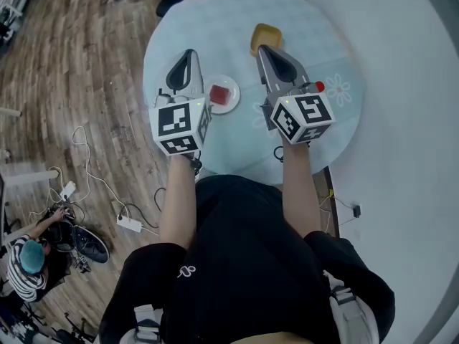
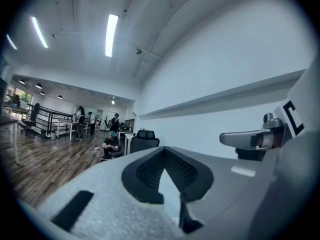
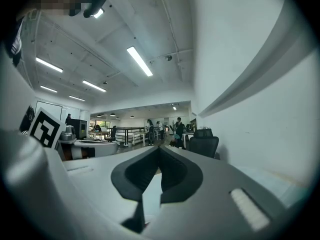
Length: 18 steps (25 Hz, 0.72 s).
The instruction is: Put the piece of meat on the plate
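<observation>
The round pale counter (image 1: 215,27) lies below both tools, and its rim curves out on the far side of each. Beyond the rim on the left tool's outer side is wooden floor (image 1: 72,84), with cables and a seated person (image 1: 29,264) well away from it. A white wall (image 1: 401,120) runs close past the rim on the right tool's outer side, so there is less room there.

The left tool (image 1: 189,54) is held level above the counter. Its jaws are pressed together at the tips, with nothing between them and nothing touching them. The right tool (image 1: 262,49) is held level beside it and apart from it. Its jaws are likewise closed tip to tip and empty. Each tool's own view shows open air ahead of the jaws and the other tool off to the side.

The white plate (image 1: 234,100) sits on the counter in the gap between the two tools, nearer the left tool and just beside its jaws. A yellow thing (image 1: 265,39) shows just past the right tool's tip. Whether they touch cannot be told.

The red piece of meat (image 1: 220,94) lies on the plate, clear of both tools.
</observation>
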Each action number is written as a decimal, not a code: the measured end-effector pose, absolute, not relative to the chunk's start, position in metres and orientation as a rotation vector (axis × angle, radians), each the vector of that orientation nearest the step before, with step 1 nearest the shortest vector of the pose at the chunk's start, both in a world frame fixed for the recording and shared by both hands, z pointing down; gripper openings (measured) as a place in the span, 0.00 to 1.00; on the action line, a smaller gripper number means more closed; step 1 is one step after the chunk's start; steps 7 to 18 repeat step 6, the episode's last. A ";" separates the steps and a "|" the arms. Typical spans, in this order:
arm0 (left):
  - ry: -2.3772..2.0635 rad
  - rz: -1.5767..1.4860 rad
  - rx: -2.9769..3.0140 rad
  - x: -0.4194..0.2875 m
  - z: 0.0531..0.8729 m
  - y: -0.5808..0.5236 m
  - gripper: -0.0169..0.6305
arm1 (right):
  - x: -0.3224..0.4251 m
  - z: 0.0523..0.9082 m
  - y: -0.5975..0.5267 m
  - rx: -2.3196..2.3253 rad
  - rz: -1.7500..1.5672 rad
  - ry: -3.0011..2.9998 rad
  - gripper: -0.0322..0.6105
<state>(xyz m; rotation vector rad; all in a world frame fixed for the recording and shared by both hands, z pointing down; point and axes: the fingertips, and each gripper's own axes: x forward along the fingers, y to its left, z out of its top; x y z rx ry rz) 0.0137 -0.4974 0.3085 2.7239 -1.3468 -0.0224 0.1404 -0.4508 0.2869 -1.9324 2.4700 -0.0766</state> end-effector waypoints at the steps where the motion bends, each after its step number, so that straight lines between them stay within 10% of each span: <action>1: -1.352 -0.025 2.717 0.012 0.305 -0.500 0.02 | 0.139 0.282 -0.454 -1.931 -0.076 2.478 0.06; 18: -1.366 -0.022 2.711 0.007 0.299 -0.496 0.02 | 0.136 0.277 -0.449 -1.933 -0.078 2.481 0.06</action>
